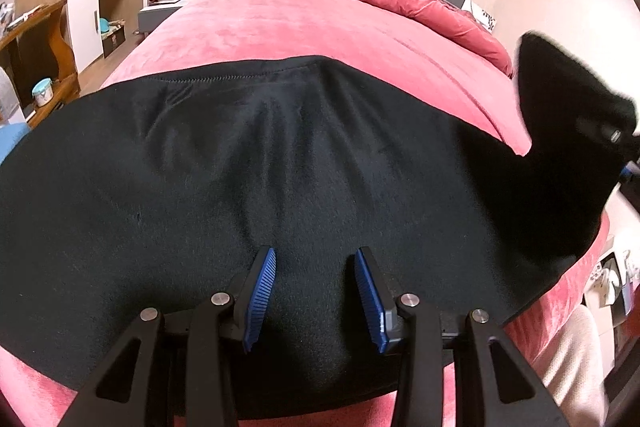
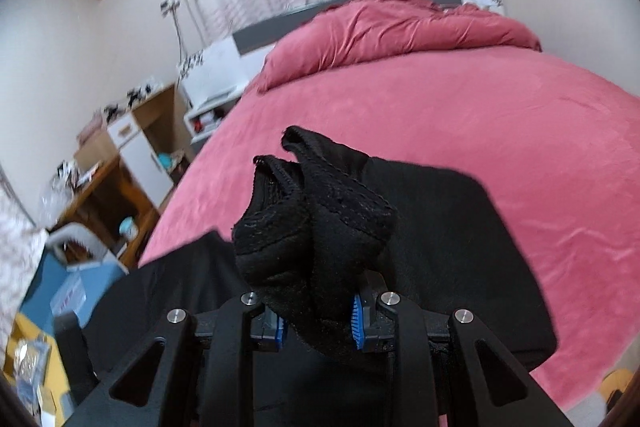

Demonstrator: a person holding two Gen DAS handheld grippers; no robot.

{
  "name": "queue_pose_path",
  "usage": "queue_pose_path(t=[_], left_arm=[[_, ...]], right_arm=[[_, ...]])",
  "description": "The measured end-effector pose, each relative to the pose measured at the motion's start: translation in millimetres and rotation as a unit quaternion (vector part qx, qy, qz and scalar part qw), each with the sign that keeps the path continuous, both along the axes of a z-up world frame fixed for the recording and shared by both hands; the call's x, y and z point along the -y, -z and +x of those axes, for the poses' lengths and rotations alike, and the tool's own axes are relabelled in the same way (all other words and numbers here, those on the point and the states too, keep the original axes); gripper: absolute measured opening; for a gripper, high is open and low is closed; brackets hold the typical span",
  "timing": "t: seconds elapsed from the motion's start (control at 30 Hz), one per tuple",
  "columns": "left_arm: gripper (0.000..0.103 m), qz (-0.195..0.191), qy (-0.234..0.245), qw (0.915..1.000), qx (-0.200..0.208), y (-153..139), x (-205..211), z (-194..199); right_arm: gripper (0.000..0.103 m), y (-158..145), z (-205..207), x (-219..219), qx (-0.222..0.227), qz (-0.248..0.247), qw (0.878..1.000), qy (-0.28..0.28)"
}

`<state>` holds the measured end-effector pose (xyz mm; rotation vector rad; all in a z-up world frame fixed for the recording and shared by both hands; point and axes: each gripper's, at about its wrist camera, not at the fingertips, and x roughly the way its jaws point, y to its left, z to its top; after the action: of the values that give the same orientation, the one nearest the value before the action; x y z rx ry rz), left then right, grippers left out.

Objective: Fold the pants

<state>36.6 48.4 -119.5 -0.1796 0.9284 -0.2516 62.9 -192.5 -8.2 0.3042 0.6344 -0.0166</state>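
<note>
Fold's about halfway: black pants (image 1: pixel 280 155) lie flat across the pink bed (image 1: pixel 320 23), right hand-held gripper (image 2: pixel 320 323) clamped on a lifted end, left hand-held gripper (image 1: pixel 316 299) spread apart, holding nothing.

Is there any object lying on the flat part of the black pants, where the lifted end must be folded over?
Nothing visible: the flat pants are bare. Only the left gripper hovers there, open. The right gripper holds the lifted end.

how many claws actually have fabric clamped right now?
1. The right claw is shut on a bunched end of the black pants. The left claw hovers open over the flat part, gripping nothing.
</note>
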Motion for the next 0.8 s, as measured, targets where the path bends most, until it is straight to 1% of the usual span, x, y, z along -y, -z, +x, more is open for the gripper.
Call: queue_pose_path(t=[0.07,0.13,0.27,0.3,0.33,0.37,0.4,0.43,0.47,0.5,0.57,0.63,0.7,0.73,0.8], left_arm=[[0.042,-0.006,-0.001,1.0,0.0,0.6,-3.0,0.1],[0.042,-0.007,-0.001,1.0,0.001,1.4,-3.8,-1.0],[0.042,0.006,0.004,0.9999,0.009,3.3,-3.3,-2.4],[0.042,0.009,0.006,0.9999,0.011,4.0,-3.2,-2.2],[0.042,0.01,0.007,0.9999,0.011,3.5,-2.8,-2.3],[0.042,0.011,0.007,0.9999,0.012,3.3,-2.5,-2.5],[0.042,0.008,0.005,0.9999,0.011,3.1,-3.1,-2.7],[0.042,0.005,0.004,0.9999,0.009,2.1,-2.9,-2.5],[0.042,-0.004,0.0,1.0,0.005,0.7,-4.3,-1.9],[0.042,-0.019,-0.006,0.9998,-0.001,-0.5,-6.8,-1.0],[0.042,-0.073,-0.014,0.9971,-0.014,-3.3,-14.0,-0.1],[0.042,-0.128,-0.007,0.9914,-0.028,-5.3,-17.2,-0.1],[0.043,-0.159,0.008,0.9864,-0.043,-7.5,-12.7,0.4],[0.043,-0.168,0.019,0.9845,-0.045,-9.8,-7.4,0.5],[0.045,-0.174,0.038,0.9831,-0.044,-14.8,5.0,1.8]], right_arm=[[0.024,17.8,4.8,-11.0,-0.019,-0.012,1.0,-0.011],[0.027,35.6,7.1,-20.9,-0.041,-0.027,0.999,-0.019],[0.028,70.1,10.8,-37.6,-0.101,-0.063,0.992,-0.031],[0.03,76.0,12.2,-41.8,-0.113,-0.073,0.99,-0.035],[0.035,79.6,12.2,-45.2,-0.119,-0.081,0.989,-0.041],[0.038,81.2,11.2,-48.0,-0.122,-0.087,0.988,-0.049],[0.049,81.4,10.0,-50.4,-0.122,-0.091,0.987,-0.06],[0.064,80.2,8.3,-51.9,-0.121,-0.087,0.986,-0.078],[0.069,78.1,4.4,-53.4,-0.118,-0.073,0.985,-0.102],[0.071,76.0,-0.2,-54.3,-0.115,-0.062,0.984,-0.121],[0.071,69.6,-6.5,-56.3,-0.11,-0.062,0.982,-0.141],[0.071,62.4,-17.7,-48.0,-0.088,-0.064,0.984,-0.142],[0.071,54.5,-26.9,-27.8,-0.064,-0.051,0.989,-0.122],[0.07,50.6,-30.8,-13.7,-0.052,-0.041,0.993,-0.101],[0.07,46.0,-36.8,19.6,-0.033,-0.026,0.998,-0.042]])
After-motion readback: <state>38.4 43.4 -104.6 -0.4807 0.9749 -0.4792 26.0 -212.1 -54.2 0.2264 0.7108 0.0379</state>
